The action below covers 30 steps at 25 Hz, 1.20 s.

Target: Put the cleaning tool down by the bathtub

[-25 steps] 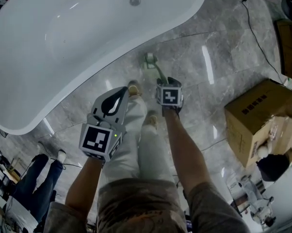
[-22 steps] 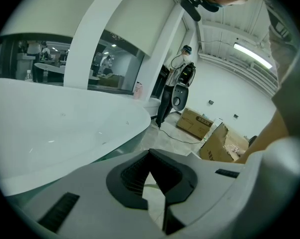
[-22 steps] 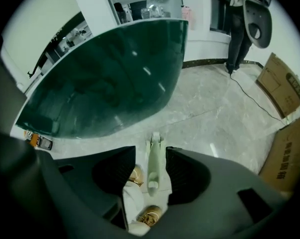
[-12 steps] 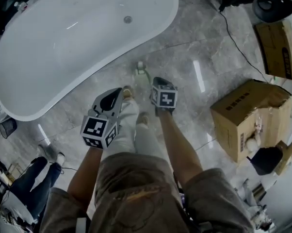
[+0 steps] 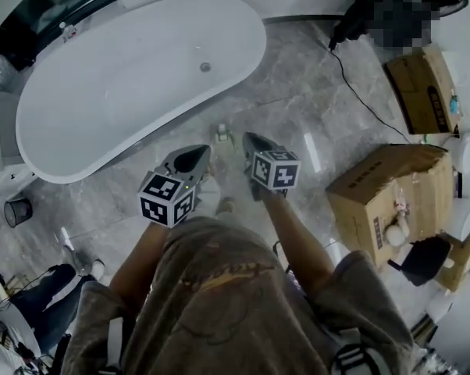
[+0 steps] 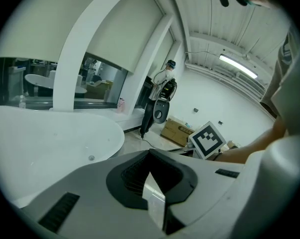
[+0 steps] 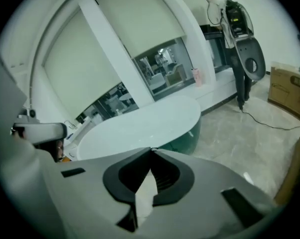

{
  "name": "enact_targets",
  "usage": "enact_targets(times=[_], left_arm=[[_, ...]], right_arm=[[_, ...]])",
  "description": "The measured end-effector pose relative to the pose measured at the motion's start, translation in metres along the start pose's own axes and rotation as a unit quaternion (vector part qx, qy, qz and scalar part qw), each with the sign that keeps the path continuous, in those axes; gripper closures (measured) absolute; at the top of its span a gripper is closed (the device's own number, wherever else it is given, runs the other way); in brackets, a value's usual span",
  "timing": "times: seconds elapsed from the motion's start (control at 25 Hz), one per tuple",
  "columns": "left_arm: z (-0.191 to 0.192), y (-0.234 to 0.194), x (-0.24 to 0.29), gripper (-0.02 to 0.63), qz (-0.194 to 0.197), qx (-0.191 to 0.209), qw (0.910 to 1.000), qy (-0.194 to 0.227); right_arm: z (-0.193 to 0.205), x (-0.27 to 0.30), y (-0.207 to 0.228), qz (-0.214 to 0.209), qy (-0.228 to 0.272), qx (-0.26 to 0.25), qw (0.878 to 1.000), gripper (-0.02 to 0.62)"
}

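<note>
Head view — cleaning tool (image 5: pixel 220 133) on floor (image 5: pixel 313 92) nr bathtub (image 5: pixel 118 100) edge.

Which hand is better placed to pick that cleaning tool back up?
Right, probably: the cleaning tool lies by the bathtub ahead of the shut, empty left tongs and right tongs; the right just released it.

The person wears a loose olive-brown shirt (image 5: pixel 211 287) with short sleeves and a faint crackled print, and pale trousers (image 5: pixel 209 195) show just beyond the shirt's hem. The left hand-held gripper (image 5: pixel 202 151) and the right hand-held gripper (image 5: pixel 247 139) are smooth grey-white shells with a black ribbed hollow behind the jaws. Each carries a cube (image 5: pixel 167 198) of black-and-white square markers at the end nearer the shirt.
</note>
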<state>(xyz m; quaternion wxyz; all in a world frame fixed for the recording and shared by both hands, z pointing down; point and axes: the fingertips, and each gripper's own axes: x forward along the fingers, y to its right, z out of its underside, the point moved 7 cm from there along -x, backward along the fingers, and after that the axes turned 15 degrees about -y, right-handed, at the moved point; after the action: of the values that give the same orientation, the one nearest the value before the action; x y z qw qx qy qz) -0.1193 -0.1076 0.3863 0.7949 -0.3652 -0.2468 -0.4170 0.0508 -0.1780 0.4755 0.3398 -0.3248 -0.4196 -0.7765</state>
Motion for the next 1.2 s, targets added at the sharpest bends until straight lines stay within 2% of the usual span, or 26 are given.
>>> enact_targets(times=[0.16, 0.36, 0.48, 0.56, 0.72, 0.84, 0.92, 1.2], left_arm=[[-0.009, 0.018, -0.028, 0.597, 0.019, 0.011, 0.9997, -0.004], [-0.024, 0.044, -0.055, 0.597, 0.041, 0.017, 0.999, 0.006], [-0.04, 0.052, -0.076, 0.597, 0.047, 0.041, 0.9976, 0.029], [-0.05, 0.059, -0.088, 0.597, 0.045, 0.066, 0.9957, 0.046], [-0.067, 0.074, -0.107, 0.597, 0.041, 0.111, 0.99, 0.077], [-0.077, 0.079, -0.118, 0.597, 0.037, 0.132, 0.9861, 0.093], [-0.08, 0.081, -0.123, 0.597, 0.033, 0.141, 0.9847, 0.098], [-0.075, 0.085, -0.125, 0.597, 0.032, 0.135, 0.9843, 0.108]], right_arm=[[-0.013, -0.047, -0.048, -0.058, 0.039, -0.048, 0.996, 0.592], [-0.018, -0.109, -0.084, -0.128, 0.082, -0.056, 0.987, 0.592], [-0.026, -0.142, -0.108, -0.159, 0.121, -0.083, 0.976, 0.592], [-0.03, -0.165, -0.123, -0.174, 0.154, -0.121, 0.965, 0.592], [-0.032, -0.21, -0.145, -0.185, 0.221, -0.197, 0.937, 0.592], [-0.034, -0.23, -0.156, -0.186, 0.24, -0.235, 0.923, 0.592], [-0.034, -0.238, -0.159, -0.182, 0.241, -0.249, 0.92, 0.594], [-0.034, -0.249, -0.153, -0.187, 0.252, -0.242, 0.918, 0.594]])
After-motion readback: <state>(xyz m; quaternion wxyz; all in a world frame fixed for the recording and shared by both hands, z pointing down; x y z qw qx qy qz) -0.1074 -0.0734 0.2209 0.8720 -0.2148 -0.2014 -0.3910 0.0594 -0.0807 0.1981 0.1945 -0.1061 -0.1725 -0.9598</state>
